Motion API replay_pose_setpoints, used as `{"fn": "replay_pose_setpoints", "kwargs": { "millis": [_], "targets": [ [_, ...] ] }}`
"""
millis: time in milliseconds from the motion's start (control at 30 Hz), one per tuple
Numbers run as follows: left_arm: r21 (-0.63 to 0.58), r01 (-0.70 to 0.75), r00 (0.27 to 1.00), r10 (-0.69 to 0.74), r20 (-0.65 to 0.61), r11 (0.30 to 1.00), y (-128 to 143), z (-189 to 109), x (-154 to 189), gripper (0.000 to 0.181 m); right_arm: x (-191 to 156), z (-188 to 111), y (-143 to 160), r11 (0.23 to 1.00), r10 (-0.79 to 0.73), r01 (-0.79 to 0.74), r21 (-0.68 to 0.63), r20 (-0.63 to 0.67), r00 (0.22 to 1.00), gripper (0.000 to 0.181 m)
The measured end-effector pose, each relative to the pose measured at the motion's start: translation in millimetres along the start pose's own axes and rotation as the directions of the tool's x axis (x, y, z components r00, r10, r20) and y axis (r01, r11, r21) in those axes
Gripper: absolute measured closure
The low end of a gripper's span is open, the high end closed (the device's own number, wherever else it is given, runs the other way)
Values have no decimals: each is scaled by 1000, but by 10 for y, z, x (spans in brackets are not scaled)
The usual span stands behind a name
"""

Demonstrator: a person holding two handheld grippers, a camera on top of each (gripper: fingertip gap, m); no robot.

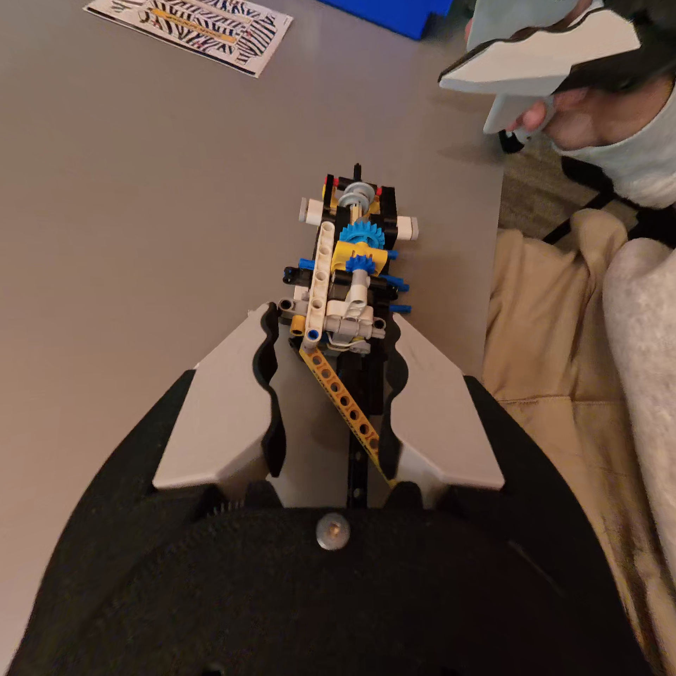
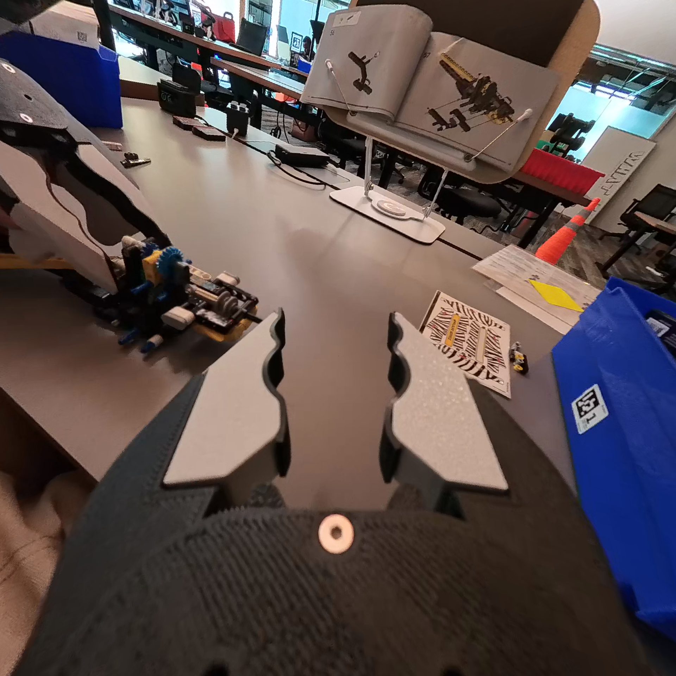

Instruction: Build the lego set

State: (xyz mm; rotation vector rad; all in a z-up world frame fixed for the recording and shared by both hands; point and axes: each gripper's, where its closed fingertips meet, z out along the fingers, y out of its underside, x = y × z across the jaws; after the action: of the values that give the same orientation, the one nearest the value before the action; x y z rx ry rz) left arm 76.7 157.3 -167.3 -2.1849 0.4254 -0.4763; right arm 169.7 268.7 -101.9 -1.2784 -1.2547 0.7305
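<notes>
The partly built lego model point(image 1: 351, 263), black with blue gears, a yellow block and white beams, lies on the grey table point(image 1: 146, 219). My left gripper point(image 1: 333, 325) is shut around the model's near end, with a long yellow beam point(image 1: 344, 398) slanting between its fingers. In the right wrist view the model point(image 2: 190, 292) lies at the left under the left gripper point(image 2: 73, 219). My right gripper point(image 2: 334, 318) is open and empty, just above the table to the right of the model. It also shows in the left wrist view point(image 1: 530, 62), held by a hand.
A zebra-patterned sticker sheet point(image 2: 468, 344) and some small loose pieces point(image 2: 519, 356) lie beside a blue bin point(image 2: 622, 457). An open instruction booklet point(image 2: 431, 84) stands on a holder at the back. Another blue bin point(image 2: 73, 73) is far left. The table edge point(image 1: 494, 256) runs close to the model.
</notes>
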Motion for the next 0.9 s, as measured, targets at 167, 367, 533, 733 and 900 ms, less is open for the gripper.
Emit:
{"fn": "replay_pose_setpoints", "kwargs": {
  "millis": [167,367,533,733,900],
  "targets": [
    [4,19,1000,-19,-21,1000,0,7,13,122,1,5,8,1000,1,-1,-2,0,1000,126],
    [99,75,994,-68,-80,992,-121,-143,46,110,10,1,3,1000,1,-1,1,-3,1000,126],
    [264,148,988,-131,-79,953,-227,-535,-80,109,42,-9,-7,1000,14,-13,8,-10,1000,126],
    [417,214,971,-238,4,883,-160,-949,-519,115,57,-17,-28,998,59,-59,27,1,998,125],
    [443,233,965,-263,7,866,-149,-990,-585,117,95,-77,-161,932,328,-343,117,131,935,122]
  ]
}}
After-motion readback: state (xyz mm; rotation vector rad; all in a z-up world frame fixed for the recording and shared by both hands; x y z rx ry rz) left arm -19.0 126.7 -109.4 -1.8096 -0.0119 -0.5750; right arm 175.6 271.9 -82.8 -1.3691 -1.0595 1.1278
